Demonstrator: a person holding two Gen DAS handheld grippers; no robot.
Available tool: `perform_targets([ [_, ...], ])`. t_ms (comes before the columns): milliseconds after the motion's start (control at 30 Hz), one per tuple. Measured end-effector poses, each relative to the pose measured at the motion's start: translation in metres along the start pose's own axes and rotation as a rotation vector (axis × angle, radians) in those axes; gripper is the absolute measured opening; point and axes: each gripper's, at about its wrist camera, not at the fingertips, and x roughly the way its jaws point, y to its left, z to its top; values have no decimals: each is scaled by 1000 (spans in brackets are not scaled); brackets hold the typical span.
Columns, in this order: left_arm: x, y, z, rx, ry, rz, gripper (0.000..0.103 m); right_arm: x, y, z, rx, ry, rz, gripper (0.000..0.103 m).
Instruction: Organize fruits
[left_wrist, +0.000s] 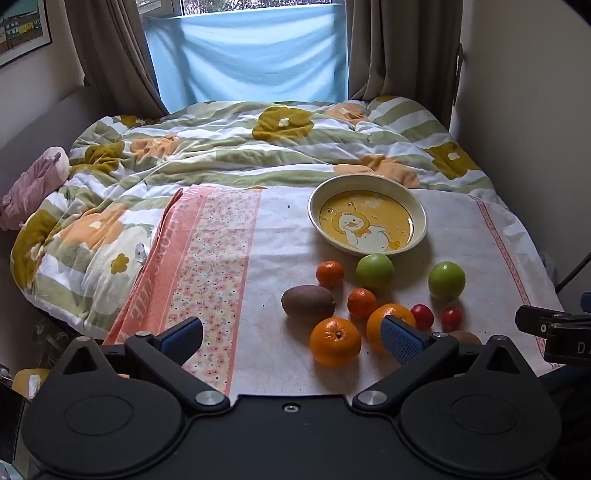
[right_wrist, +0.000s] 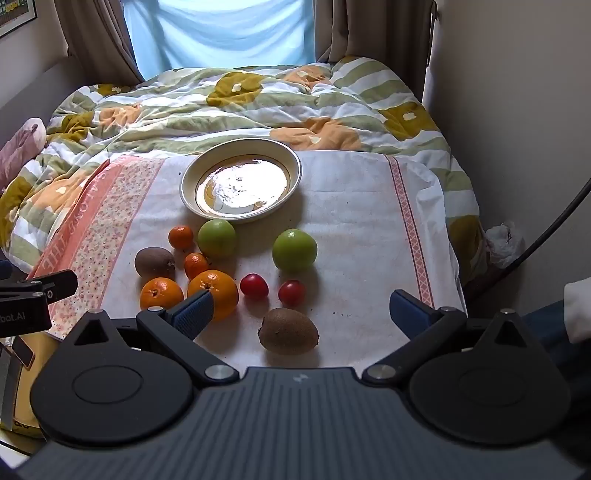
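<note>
A cream plate with a yellow duck picture (left_wrist: 417, 206) (right_wrist: 295, 162) lies empty on a white cloth (left_wrist: 280, 236) (right_wrist: 354, 206) on the bed. In front of it lie two green apples (left_wrist: 374, 271) (left_wrist: 446, 280), two oranges (left_wrist: 335, 341) (right_wrist: 218, 288), two small mandarins (left_wrist: 330, 273) (left_wrist: 361, 302), two red tomatoes (left_wrist: 422, 316) (left_wrist: 451, 318) and two kiwis (left_wrist: 308, 304) (right_wrist: 288, 331). My left gripper (left_wrist: 291, 338) is open and empty above the cloth's near edge, left of the fruit. My right gripper (right_wrist: 301, 314) is open and empty, with the near kiwi between its fingers' line of sight.
A flowered green and white duvet (left_wrist: 221, 147) covers the bed behind the cloth. A pink soft thing (left_wrist: 33, 184) lies at the bed's left edge. Walls close in on both sides; curtains and a blue sheet hang at the far window.
</note>
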Motion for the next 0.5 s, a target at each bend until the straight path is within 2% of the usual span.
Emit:
perform_targets([
  [200, -6, 10, 9, -11, 8, -27, 103, 0, 1, 0, -3, -1, -2, 103],
  [233, -3, 0, 5, 7, -3, 3, 103, -1, 1, 0, -3, -1, -2, 103],
  [500, -7, -4, 3, 8, -18, 10, 103, -2, 1, -1, -3, 3, -4, 103],
])
